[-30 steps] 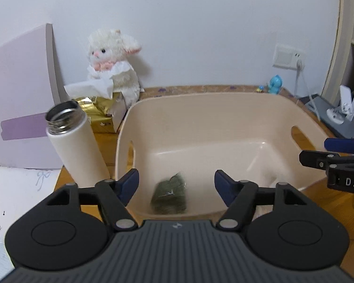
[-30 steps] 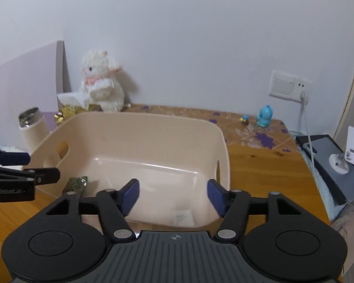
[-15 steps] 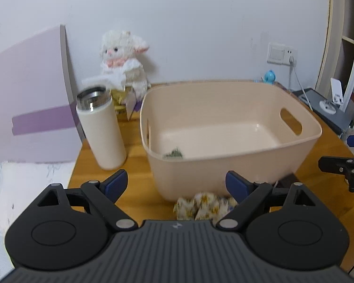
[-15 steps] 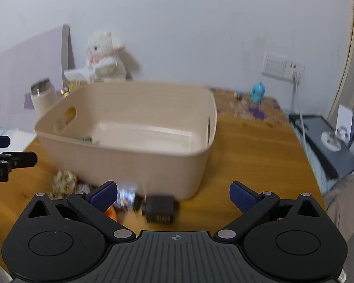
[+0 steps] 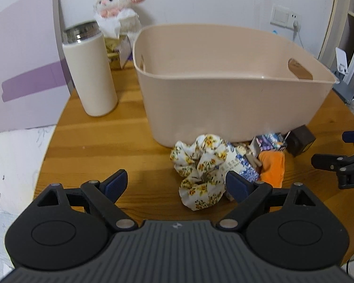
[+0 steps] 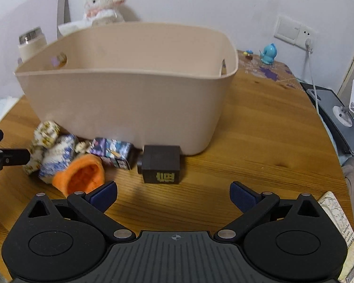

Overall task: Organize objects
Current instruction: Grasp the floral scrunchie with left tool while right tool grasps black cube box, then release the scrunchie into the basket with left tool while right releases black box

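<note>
A beige plastic bin (image 5: 224,99) (image 6: 120,99) stands on the wooden table. Small things lie in front of it: a floral fabric scrunchie (image 5: 200,167) (image 6: 44,134), a blue-and-white packet (image 5: 242,165) (image 6: 56,158), an orange knitted piece (image 5: 272,167) (image 6: 82,174), a purple printed box (image 5: 269,140) (image 6: 112,152) and a dark cube box (image 5: 301,139) (image 6: 161,164). My left gripper (image 5: 177,182) is open low over the table, the scrunchie just ahead of its right fingertip. My right gripper (image 6: 173,194) is open wide, with the dark cube a little beyond its fingertips. Nothing is held.
A white flask (image 5: 89,70) (image 6: 33,43) with a steel rim stands left of the bin. Behind it are a plush lamb (image 5: 116,7) (image 6: 101,4) and a tissue box (image 5: 115,54). A blue figurine (image 6: 267,54), a wall socket (image 6: 295,29) and a grey device (image 6: 337,115) are at right.
Both grippers have dropped from above the bin to table height in front of it and opened wider. The pile of small things has come into view.
</note>
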`<state>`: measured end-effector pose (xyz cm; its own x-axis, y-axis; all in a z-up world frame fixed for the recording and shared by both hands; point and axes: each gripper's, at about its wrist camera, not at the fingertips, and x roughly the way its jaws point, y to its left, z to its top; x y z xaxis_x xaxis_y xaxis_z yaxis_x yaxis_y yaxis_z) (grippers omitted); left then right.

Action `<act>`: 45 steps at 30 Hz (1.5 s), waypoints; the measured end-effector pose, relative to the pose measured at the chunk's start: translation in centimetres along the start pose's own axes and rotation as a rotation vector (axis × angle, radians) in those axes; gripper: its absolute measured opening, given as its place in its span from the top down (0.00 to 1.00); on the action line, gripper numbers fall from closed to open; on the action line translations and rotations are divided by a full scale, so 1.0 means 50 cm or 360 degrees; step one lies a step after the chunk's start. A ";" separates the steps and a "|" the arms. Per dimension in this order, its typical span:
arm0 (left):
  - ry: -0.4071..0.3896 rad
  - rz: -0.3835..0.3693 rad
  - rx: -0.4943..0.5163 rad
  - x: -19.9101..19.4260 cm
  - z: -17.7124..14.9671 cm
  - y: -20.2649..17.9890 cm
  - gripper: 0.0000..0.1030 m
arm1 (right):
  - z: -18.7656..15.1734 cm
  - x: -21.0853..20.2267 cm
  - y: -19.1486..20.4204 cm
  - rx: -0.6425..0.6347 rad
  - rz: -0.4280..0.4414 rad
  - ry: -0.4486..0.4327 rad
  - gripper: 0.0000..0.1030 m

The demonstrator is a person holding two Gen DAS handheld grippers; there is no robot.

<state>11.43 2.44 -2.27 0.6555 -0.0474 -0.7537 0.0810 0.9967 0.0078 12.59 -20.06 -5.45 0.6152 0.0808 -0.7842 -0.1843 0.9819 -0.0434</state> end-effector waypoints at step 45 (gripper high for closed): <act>-0.0030 -0.0092 0.0022 0.000 -0.007 -0.013 0.89 | -0.013 -0.105 0.011 0.0023 0.0090 -0.0280 0.60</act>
<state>11.11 1.84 -2.48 0.6635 -0.1064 -0.7406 0.1297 0.9912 -0.0262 8.77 -20.08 -1.76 0.7289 0.1637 -0.6647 -0.2125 0.9771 0.0076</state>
